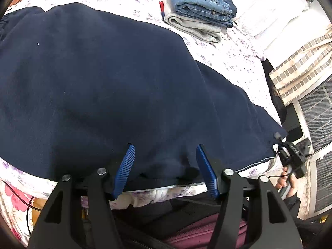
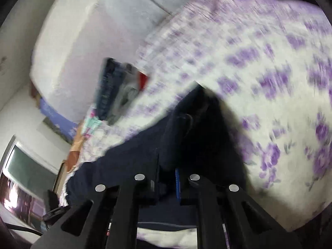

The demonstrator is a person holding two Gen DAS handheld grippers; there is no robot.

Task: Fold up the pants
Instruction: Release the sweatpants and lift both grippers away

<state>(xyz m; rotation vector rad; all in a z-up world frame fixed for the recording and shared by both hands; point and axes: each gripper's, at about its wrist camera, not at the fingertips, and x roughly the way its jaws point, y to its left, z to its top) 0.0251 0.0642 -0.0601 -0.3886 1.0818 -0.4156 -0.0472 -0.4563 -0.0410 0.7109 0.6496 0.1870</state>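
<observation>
The left gripper (image 1: pixel 164 164) is held half open over the near hem of the navy pants (image 1: pixel 99 78) spread on the bed (image 1: pixel 234 62), whose far corner is pinched by the right gripper (image 2: pixel 168 178), folded clothes (image 1: pixel 199 10) lying beyond.

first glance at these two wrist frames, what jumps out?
The navy pants dominate, spread across the floral bedsheet and filling most of the left wrist view. The left gripper stands open over their near edge, while the right gripper, in a motion-blurred view, is shut on a fold of the same dark fabric. At the far side of the bed sits a stack of folded clothes, jeans on top.
</observation>
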